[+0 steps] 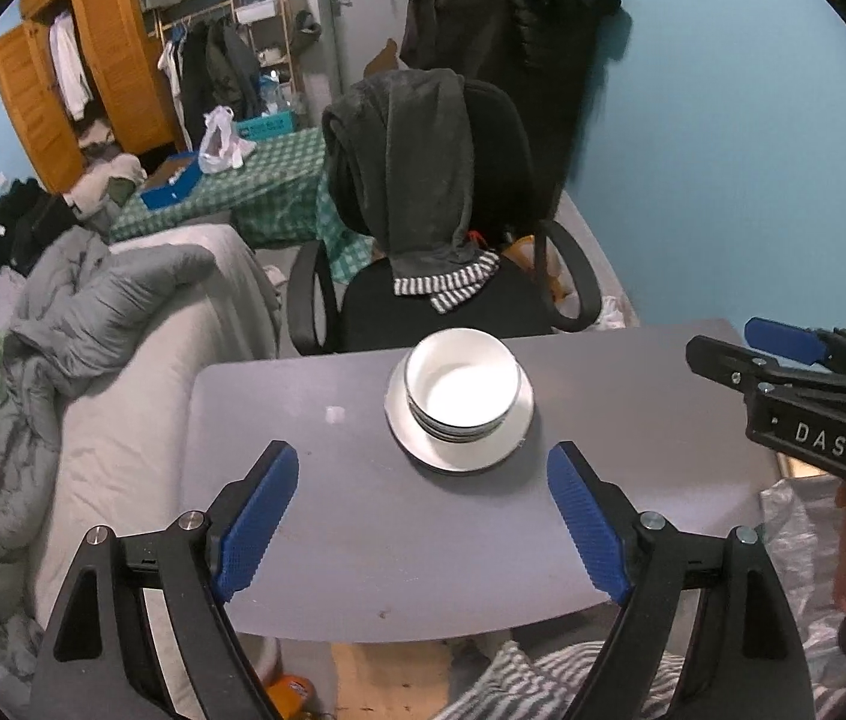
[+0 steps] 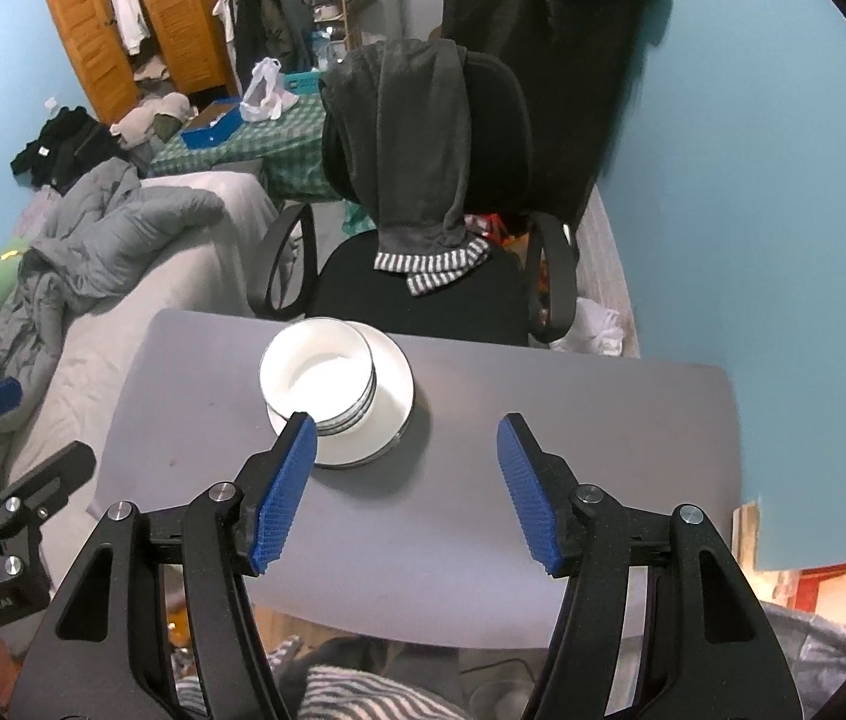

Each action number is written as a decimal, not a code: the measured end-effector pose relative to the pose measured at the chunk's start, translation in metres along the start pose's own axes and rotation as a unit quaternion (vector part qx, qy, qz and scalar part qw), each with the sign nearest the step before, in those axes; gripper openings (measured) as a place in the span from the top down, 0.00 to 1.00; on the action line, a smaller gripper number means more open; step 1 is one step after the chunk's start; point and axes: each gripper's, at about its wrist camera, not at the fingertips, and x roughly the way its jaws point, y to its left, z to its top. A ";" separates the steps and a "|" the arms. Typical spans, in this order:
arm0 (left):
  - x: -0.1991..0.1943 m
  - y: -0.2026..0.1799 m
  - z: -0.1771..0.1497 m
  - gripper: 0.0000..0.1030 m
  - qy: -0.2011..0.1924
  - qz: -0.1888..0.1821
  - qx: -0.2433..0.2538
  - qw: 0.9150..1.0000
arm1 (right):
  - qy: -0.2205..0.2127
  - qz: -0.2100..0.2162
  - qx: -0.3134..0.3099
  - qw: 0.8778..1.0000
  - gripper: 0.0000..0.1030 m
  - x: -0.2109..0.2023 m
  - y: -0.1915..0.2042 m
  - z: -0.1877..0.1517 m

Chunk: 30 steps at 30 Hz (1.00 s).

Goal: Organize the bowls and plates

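A stack of white bowls (image 1: 460,387) with dark rims sits on a white plate (image 1: 504,444) near the far edge of the grey table (image 1: 315,510). The stack also shows in the right wrist view (image 2: 318,375) on the plate (image 2: 393,381). My left gripper (image 1: 423,522) is open and empty, held back above the table's near part, with the stack ahead between its fingers. My right gripper (image 2: 408,489) is open and empty above the table, to the right of the stack; its left fingertip (image 2: 297,456) overlaps the plate's near edge in view. The right gripper also shows in the left wrist view (image 1: 723,354).
A black office chair (image 1: 441,192) draped with a dark towel stands just beyond the table. A bed with a grey duvet (image 1: 93,312) lies to the left. A blue wall (image 1: 723,150) is at the right. Striped cloth (image 2: 363,696) lies below the table's near edge.
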 end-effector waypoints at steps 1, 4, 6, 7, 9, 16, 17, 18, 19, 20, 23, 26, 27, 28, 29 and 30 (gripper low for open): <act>-0.001 0.000 -0.001 0.16 0.000 -0.003 -0.004 1.000 | -0.001 0.000 0.000 1.000 0.40 -0.001 0.000 0.000; -0.005 0.002 0.000 0.16 -0.004 -0.006 -0.012 1.000 | -0.003 -0.003 0.001 1.000 0.40 -0.005 0.000 -0.001; -0.005 0.002 -0.001 0.16 -0.002 -0.005 -0.011 1.000 | -0.005 -0.006 0.002 1.000 0.40 -0.006 0.000 -0.001; -0.005 0.003 -0.002 0.16 -0.001 -0.006 -0.013 1.000 | -0.005 -0.006 0.002 1.000 0.40 -0.006 0.001 -0.001; -0.004 0.006 -0.002 0.16 0.002 -0.012 -0.018 1.000 | -0.005 -0.007 0.004 1.000 0.40 -0.007 0.001 -0.001; -0.004 0.011 -0.003 0.16 0.003 -0.010 -0.026 1.000 | -0.005 -0.010 0.003 1.000 0.40 -0.008 0.000 -0.002; -0.004 0.011 -0.003 0.16 0.003 -0.010 -0.026 1.000 | -0.005 -0.010 0.004 1.000 0.40 -0.008 0.000 -0.001; -0.003 0.012 -0.003 0.16 0.004 -0.009 -0.026 1.000 | -0.005 -0.010 0.004 1.000 0.40 -0.008 -0.001 -0.001; -0.003 0.012 -0.003 0.16 0.004 -0.008 -0.026 1.000 | -0.004 -0.010 0.005 1.000 0.40 -0.008 -0.001 0.000; -0.002 0.013 -0.002 0.16 0.005 -0.008 -0.026 1.000 | -0.004 -0.009 0.006 1.000 0.40 -0.007 -0.001 0.000; -0.001 0.015 -0.001 0.16 0.008 -0.008 -0.029 1.000 | -0.002 -0.012 0.006 1.000 0.40 -0.006 -0.001 0.001; 0.000 0.017 -0.001 0.16 0.009 -0.010 -0.033 0.999 | 0.003 -0.013 0.008 1.000 0.40 -0.004 0.000 0.002; 0.000 0.018 -0.001 0.16 0.009 -0.009 -0.034 0.999 | 0.004 -0.013 0.007 1.000 0.40 -0.004 0.001 0.002; 0.000 0.019 -0.001 0.16 0.009 -0.009 -0.034 0.999 | 0.004 -0.014 0.007 1.000 0.40 -0.003 0.002 0.003; 0.000 0.019 -0.001 0.16 0.009 -0.008 -0.034 0.999 | 0.005 -0.014 0.006 1.000 0.40 -0.003 0.003 0.003; 0.001 0.020 -0.001 0.16 0.010 -0.008 -0.035 0.999 | 0.005 -0.014 0.006 1.000 0.40 -0.003 0.004 0.004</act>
